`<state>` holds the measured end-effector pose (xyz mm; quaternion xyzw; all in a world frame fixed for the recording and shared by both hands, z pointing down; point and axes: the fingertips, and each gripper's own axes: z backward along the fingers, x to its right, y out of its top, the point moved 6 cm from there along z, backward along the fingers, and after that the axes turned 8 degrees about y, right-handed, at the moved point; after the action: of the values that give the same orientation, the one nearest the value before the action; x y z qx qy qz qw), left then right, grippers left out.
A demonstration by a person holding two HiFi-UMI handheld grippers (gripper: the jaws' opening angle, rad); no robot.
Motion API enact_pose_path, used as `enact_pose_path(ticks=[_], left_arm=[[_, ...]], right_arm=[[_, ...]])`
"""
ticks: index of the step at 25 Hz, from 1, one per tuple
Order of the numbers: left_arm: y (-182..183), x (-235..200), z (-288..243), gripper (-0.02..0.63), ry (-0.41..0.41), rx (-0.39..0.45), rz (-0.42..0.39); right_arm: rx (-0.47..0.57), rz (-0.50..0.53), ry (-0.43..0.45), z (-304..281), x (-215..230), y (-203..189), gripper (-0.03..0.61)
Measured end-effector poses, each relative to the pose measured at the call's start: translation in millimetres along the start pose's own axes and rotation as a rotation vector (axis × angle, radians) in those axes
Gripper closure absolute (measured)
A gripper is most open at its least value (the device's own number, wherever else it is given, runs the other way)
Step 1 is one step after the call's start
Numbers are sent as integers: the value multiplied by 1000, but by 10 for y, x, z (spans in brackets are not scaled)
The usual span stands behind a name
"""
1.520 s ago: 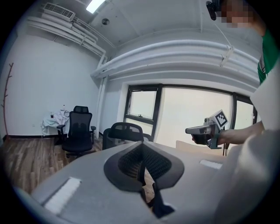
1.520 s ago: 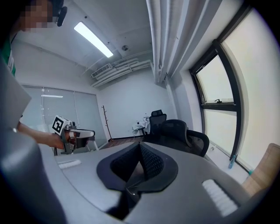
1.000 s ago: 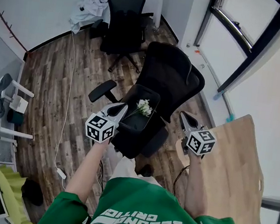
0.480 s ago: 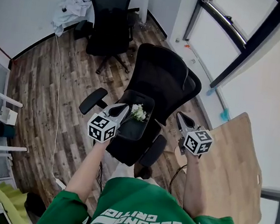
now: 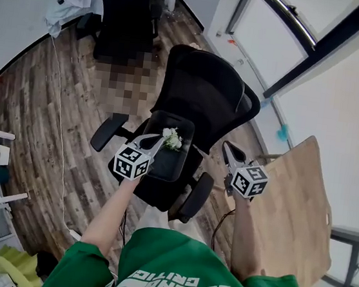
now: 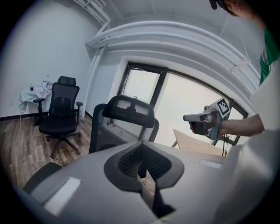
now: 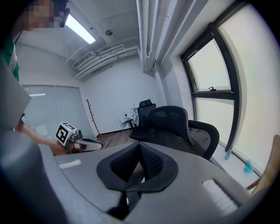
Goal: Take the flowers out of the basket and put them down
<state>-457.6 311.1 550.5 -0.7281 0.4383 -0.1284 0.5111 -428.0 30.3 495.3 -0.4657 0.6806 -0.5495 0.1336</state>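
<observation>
As the head view looks steeply down, a black basket [image 5: 167, 165] sits on the seat of a black chair [image 5: 205, 91], and the white flowers [image 5: 171, 138] lie inside it at its far end. The left gripper [image 5: 159, 141] hangs over the basket's left rim, its tips just beside the flowers; whether they touch cannot be told. The right gripper [image 5: 226, 145] is held on the chair's other side, apart from the basket and near a wooden table [image 5: 293, 199]. A second chair [image 5: 124, 9] stands farther off on the plank floor [image 5: 48, 104].

From the left gripper view, the jaws are pressed together with nothing between them. Beyond them rise the chair's back and headrest, with the right gripper to their right and the second chair at the left.

From the right gripper view, the jaws likewise meet, pinching nothing. The chair's back stands ahead, and the left gripper shows at the left.
</observation>
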Motion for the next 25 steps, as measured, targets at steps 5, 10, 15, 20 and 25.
enact_pose_path(ticks=[5,10,15,20,25], left_arm=[[-356,-178,-368,594,-23,-83,17],[-700,-316,-738,594,-40,-157,14],[-973,-414,-1072,594,-64,-231,30],[-1258,-525,-1363,594,-78,-295,17],[-1550,-602,-1636,594,-86,-348,7]], right_arm=[[-34,-41,-29,-133,73,-188,572],[-54,-95,-61,-229,174,-399,572],[-65,-157,-92,-277,270,-597,572],[-79,-212,-118,-346,375,-837,572],[-97,-263,-145,-372,446,-1043,572]])
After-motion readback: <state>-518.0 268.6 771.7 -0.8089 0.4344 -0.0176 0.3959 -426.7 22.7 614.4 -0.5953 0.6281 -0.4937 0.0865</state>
